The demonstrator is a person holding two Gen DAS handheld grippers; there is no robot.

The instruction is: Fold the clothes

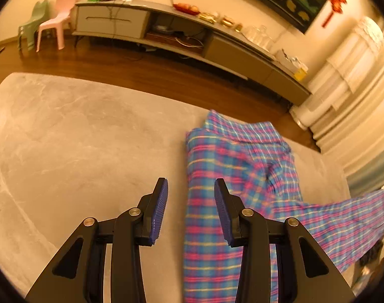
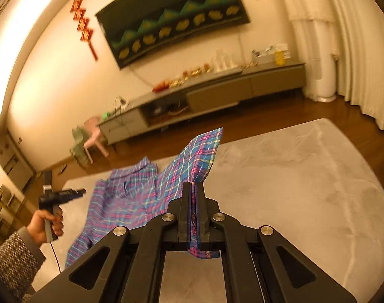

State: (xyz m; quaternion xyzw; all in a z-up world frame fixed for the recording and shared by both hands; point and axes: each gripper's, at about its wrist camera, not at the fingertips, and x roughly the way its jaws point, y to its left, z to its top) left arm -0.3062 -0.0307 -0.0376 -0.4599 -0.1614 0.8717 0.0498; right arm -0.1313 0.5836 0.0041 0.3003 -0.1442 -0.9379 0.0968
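Observation:
A blue, pink and yellow plaid shirt point(image 1: 217, 166) lies on a grey marble-look table point(image 1: 78, 139). My left gripper point(image 1: 190, 186) is open and empty, hovering over the shirt's left edge. One sleeve point(image 1: 343, 217) stretches off to the right. In the right wrist view my right gripper point(image 2: 193, 185) is shut on that sleeve point(image 2: 199, 156) and holds it lifted above the table point(image 2: 293, 176), while the shirt body point(image 2: 121, 202) lies to the left. The left gripper point(image 2: 79, 192) shows there in a hand at far left.
A long grey TV cabinet point(image 1: 179, 32) with fruit and jars stands along the wall beyond a strip of wooden floor point(image 1: 116, 65). Pink and green plastic chairs point(image 1: 52, 20) stand at its left. White curtains point(image 1: 356, 80) hang at right. A TV point(image 2: 171, 22) hangs on the wall.

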